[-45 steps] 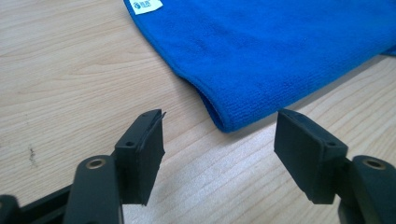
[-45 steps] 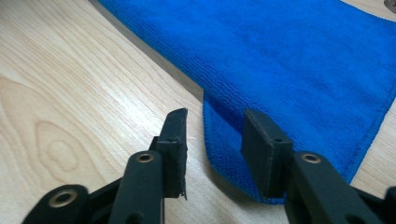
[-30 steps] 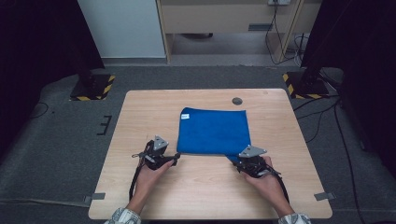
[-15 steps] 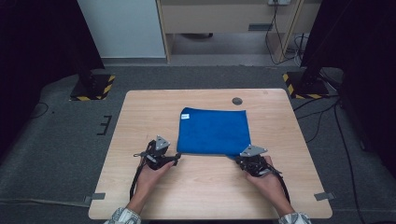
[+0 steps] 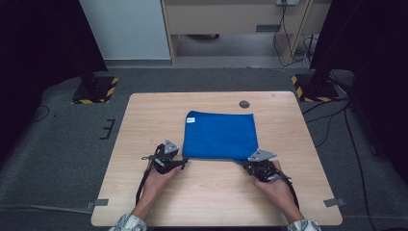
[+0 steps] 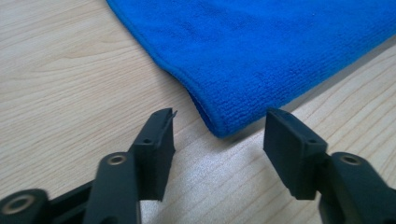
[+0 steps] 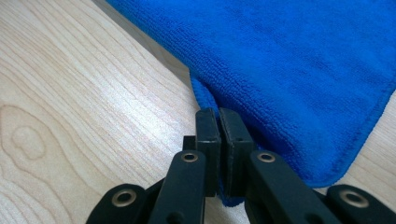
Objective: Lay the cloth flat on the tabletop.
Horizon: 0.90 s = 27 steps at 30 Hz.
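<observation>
Blue microfibre cloth (image 5: 219, 136), folded flat near the middle of the pale wooden table (image 5: 144, 120), white tag (image 5: 191, 120) at the far left corner, near edge running straight between the two grippers. At the near right corner, right gripper (image 5: 246, 164) clamped on the cloth: in the right gripper view, black jaws pressed together with the hemmed edge (image 7: 205, 100) pinched between them and a fold of blue bulging just ahead of the tips (image 7: 219, 116). At the near left corner, left gripper (image 5: 184, 162) low over the wood, jaws apart and just now closing, nothing between the pads yet; in the left gripper view, rounded cloth corner (image 6: 223, 126) just ahead of the gap, left pad (image 6: 159, 140) and right pad (image 6: 285, 140) on either side, bare wood beneath. Cloth edges neat and stitched, left side lying flat on the table, a thin shadow under the near edge. Plenty of bare table to the left of the cloth, a narrower strip to the right, a broad band of wood in front where the two hands (image 5: 159, 180) rest. Small dark round cap (image 5: 244, 104) set in the tabletop beyond the far edge of the cloth, apart from it. Grey carpet (image 5: 62, 144) all round the table.
</observation>
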Each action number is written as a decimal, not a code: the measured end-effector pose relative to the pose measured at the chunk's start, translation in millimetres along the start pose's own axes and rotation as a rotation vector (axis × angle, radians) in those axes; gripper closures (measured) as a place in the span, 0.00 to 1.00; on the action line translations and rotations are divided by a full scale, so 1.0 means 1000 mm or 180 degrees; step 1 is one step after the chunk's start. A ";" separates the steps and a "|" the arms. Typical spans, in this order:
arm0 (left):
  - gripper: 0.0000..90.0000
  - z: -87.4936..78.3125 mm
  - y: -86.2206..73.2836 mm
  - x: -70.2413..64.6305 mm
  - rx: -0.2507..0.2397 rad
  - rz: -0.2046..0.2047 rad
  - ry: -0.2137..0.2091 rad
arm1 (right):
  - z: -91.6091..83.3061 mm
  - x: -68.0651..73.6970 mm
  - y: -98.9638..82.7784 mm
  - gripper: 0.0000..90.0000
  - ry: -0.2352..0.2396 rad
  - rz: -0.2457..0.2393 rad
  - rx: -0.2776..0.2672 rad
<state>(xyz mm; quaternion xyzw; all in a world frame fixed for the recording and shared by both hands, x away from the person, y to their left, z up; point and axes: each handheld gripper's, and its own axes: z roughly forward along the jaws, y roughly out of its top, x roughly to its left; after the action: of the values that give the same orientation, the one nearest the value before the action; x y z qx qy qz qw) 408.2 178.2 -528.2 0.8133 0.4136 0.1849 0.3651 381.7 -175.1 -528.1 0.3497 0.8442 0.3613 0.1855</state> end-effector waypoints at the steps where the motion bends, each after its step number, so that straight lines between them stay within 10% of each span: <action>1: 0.51 0.001 0.000 0.000 -0.0002 0.0006 -0.0004 | 0.000 0.000 0.000 0.97 -0.0001 -0.0003 -0.0005; 27: 0.98 0.001 0.016 0.002 -0.0150 -0.0004 -0.0067 | -0.010 -0.004 0.002 0.98 0.0042 -0.0020 -0.0106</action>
<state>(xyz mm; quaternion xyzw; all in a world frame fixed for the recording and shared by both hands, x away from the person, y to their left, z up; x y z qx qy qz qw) 418.5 172.6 -516.8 0.8061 0.4058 0.1858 0.3886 379.7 -182.3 -519.9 0.3415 0.8404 0.3771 0.1869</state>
